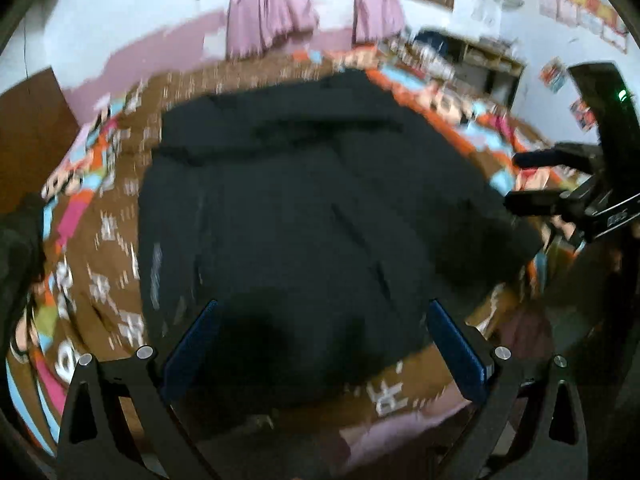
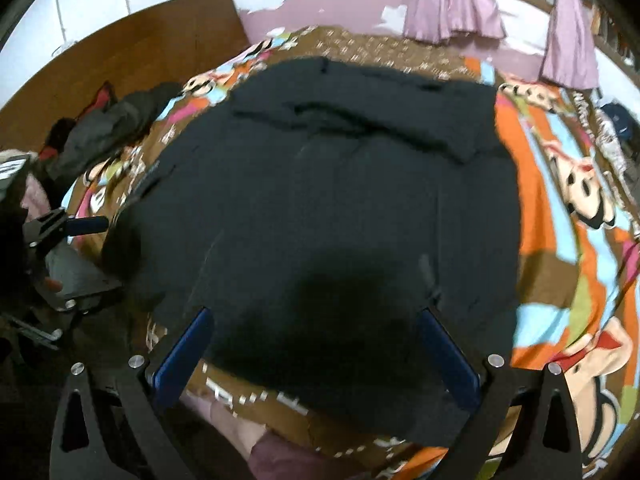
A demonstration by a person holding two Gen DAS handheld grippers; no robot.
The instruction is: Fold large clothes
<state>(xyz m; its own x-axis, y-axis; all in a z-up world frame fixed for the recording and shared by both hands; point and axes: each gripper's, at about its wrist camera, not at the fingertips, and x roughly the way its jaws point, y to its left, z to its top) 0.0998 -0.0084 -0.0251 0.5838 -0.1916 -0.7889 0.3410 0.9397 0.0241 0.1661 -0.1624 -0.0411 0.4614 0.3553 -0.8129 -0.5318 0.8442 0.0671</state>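
Left gripper (image 1: 320,344) released above garment (image 1: 304,200) hem | right gripper (image 2: 316,348) released, same hem | garment flat on bedspread (image 2: 560,200)

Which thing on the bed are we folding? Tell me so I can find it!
Look at the bed with the brown cartoon-print sheet. The black garment lies spread across its middle, the biggest dark thing there. Unlike the small crumpled dark pile by the wooden headboard, it lies flat.
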